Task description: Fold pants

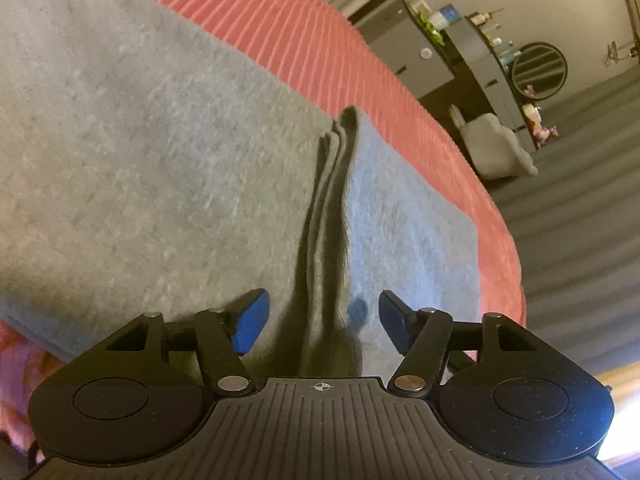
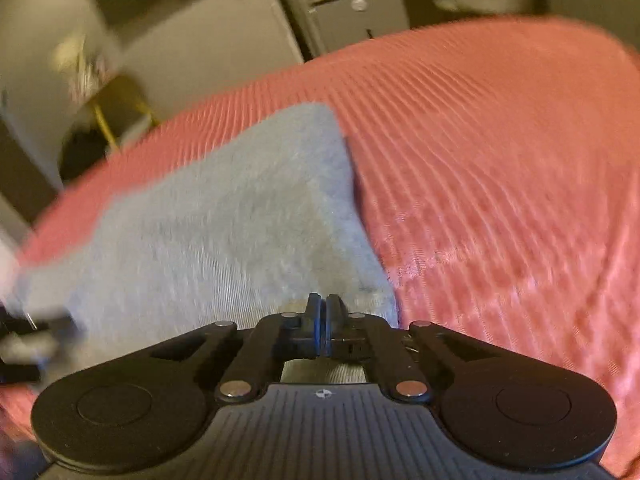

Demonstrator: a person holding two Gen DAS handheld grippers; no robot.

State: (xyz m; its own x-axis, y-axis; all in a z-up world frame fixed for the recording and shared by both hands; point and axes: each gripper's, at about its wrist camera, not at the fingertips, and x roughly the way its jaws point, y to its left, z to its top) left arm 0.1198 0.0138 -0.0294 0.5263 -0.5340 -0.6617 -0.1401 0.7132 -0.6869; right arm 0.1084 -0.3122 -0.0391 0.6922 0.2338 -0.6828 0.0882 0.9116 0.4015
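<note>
The grey pants lie partly folded on the pink ribbed bedspread. In the left wrist view a stacked edge of several layers runs away from me between two flat grey panels. My left gripper is open, its blue pads on either side of that edge, holding nothing. In the blurred right wrist view the pants lie on the bedspread with a corner pointing away. My right gripper has its jaws together over the near edge of the pants; whether cloth is pinched between them is hidden.
The bed's edge curves down on the right of the left wrist view, with grey carpet, a grey plush toy and dark shelving beyond. Grey cabinets stand behind the bed in the right wrist view.
</note>
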